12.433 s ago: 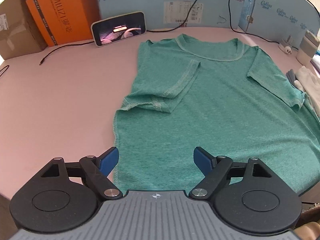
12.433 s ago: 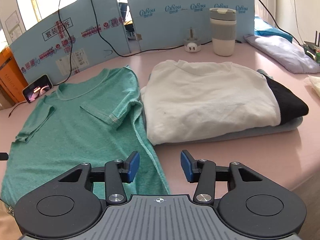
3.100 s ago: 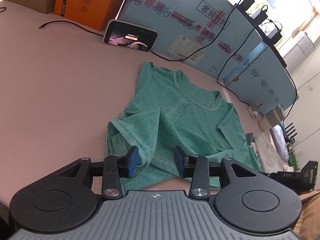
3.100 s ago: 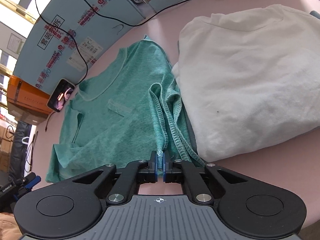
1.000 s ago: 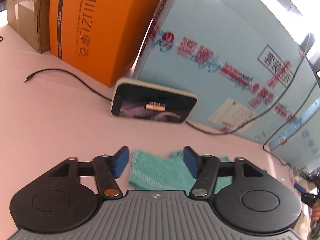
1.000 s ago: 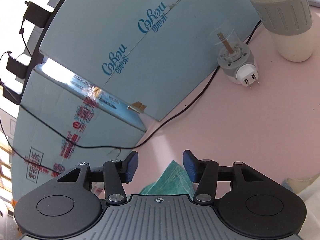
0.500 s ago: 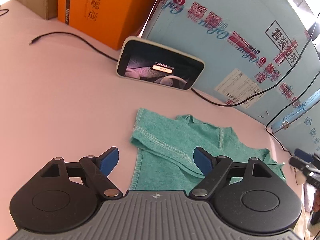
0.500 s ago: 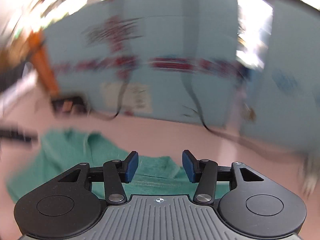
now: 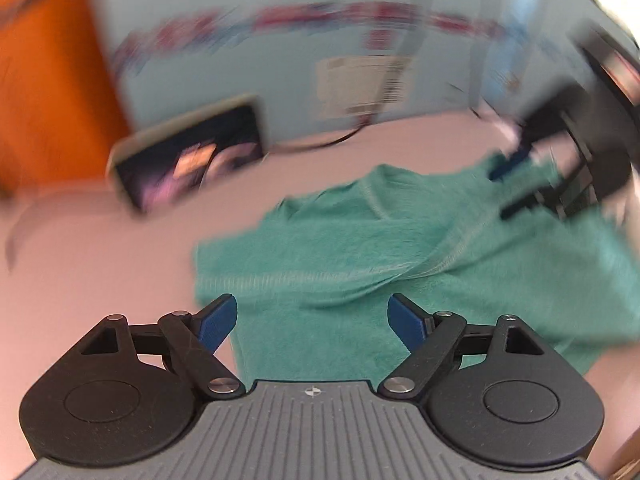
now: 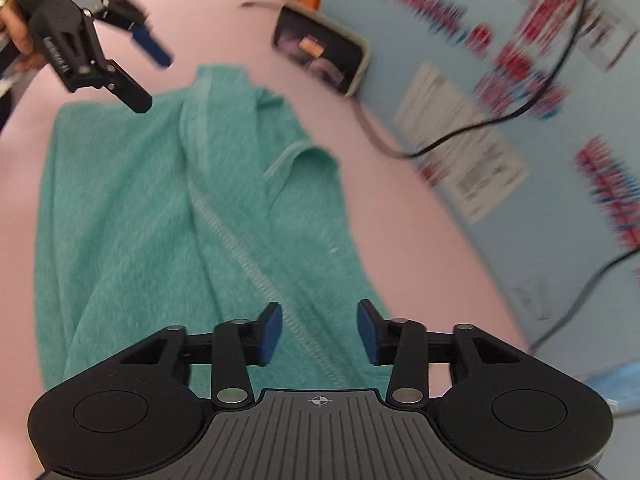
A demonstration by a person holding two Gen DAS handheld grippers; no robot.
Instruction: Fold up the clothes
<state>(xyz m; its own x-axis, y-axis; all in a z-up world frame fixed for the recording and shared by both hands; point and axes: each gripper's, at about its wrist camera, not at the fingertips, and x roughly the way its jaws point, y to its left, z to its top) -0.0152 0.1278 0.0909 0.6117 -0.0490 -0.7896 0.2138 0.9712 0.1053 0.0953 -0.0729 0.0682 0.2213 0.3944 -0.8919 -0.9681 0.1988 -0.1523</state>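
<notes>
The folded teal knit T-shirt (image 9: 400, 256) lay on the pink worktop (image 9: 100, 260), filling the centre and right of the left wrist view, its near edge just beyond the left claw (image 9: 313, 319), whose blue pads stood wide apart and gripped nothing. In the right wrist view the shirt ran from the upper left to the lower centre, a stitched hem passing between the pads of the right claw (image 10: 319, 331), which were closing without pressing on the cloth. A cream-framed phone (image 10: 320, 50) leaned against the pale blue board (image 10: 500, 100) beyond.
</notes>
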